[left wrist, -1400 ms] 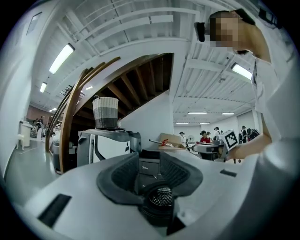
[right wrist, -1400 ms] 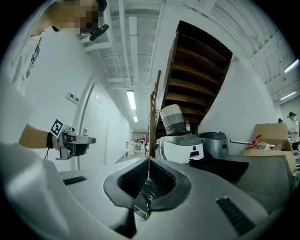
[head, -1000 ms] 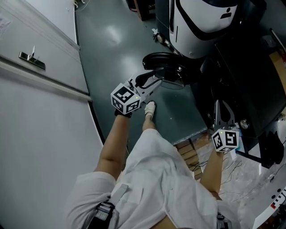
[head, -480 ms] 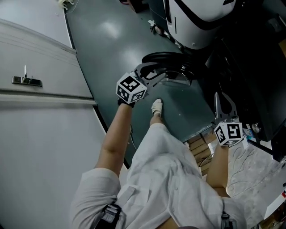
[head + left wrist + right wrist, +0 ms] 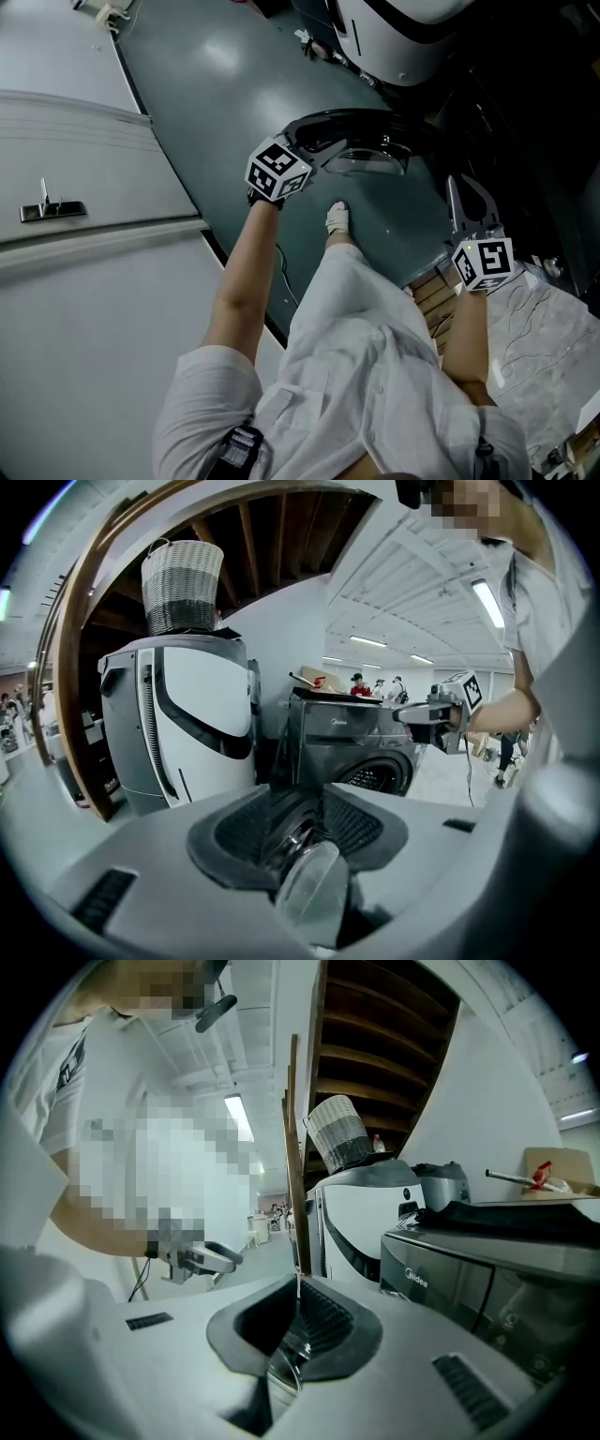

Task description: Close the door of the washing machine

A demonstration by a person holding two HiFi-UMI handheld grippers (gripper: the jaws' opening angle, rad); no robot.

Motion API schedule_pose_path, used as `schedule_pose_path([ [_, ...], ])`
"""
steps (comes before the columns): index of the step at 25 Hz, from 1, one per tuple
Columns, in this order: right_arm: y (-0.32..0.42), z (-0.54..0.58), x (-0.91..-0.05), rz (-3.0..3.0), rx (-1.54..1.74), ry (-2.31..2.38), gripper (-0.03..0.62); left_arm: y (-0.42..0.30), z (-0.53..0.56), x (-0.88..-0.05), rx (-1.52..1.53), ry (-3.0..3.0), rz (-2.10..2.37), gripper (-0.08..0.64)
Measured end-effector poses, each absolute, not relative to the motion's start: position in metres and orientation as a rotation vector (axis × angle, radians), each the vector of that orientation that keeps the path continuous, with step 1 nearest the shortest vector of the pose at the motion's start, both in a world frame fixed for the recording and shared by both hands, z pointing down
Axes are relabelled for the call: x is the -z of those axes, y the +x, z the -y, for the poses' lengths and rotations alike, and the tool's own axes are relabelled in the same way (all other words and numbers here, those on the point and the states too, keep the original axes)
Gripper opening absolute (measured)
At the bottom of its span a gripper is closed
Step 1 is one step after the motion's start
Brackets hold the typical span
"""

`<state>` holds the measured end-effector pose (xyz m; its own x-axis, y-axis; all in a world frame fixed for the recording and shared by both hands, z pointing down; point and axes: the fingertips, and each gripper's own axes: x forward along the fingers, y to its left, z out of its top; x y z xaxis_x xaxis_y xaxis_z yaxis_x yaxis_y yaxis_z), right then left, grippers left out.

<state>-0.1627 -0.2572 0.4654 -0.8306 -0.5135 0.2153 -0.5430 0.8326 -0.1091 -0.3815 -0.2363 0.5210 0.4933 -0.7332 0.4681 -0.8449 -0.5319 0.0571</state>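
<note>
The washing machine (image 5: pixel 525 122) is the dark front-loader at the right. Its round door (image 5: pixel 361 127) stands swung out over the floor, a dark rim round a glass bowl. My left gripper (image 5: pixel 317 150) reaches the free left edge of that rim with its jaws apart. In the left gripper view, the left gripper (image 5: pixel 298 799) points at the machine's drum opening (image 5: pixel 375 771), and something dark shows in its gap. I cannot tell whether the pads touch the door. My right gripper (image 5: pixel 466 183) hangs beside the machine front, shut and empty; the right gripper (image 5: pixel 298 1283) shows tips meeting.
A tall white appliance (image 5: pixel 394 37) stands beside the washing machine, a wicker basket (image 5: pixel 181 583) on top. A white panel with a metal latch (image 5: pixel 45 208) fills the left. The person's foot (image 5: pixel 337 217) is under the door. A wooden pallet (image 5: pixel 431 291) and plastic sheeting (image 5: pixel 539 337) lie at the right.
The person has stepped forward. The left gripper has moved up to the door's free edge. The right gripper has moved forward alongside the machine.
</note>
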Motion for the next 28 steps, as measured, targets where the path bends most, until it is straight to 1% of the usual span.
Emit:
schedule_pose_path([
  [3,-0.172,0.267,-0.475,2.83,-0.266,0.824,0.031,-0.388,0.253,-0.538,-0.611,2.451,1.309,0.173],
  [14,-0.191,0.297,-0.505,2.806,-0.337,0.857,0.031,-0.395,0.297,-0.599,-0.9,2.453,1.076,0.21],
  [24,-0.207,0.303,-0.52,2.797,-0.369,0.876,0.031,-0.398,0.308,-0.649,-1.271,2.427,0.789,0.221],
  [28,-0.204,0.304,-0.524,2.795,-0.385,0.894,0.031,-0.396,0.309,-0.658,-1.337,2.403,0.715,0.227],
])
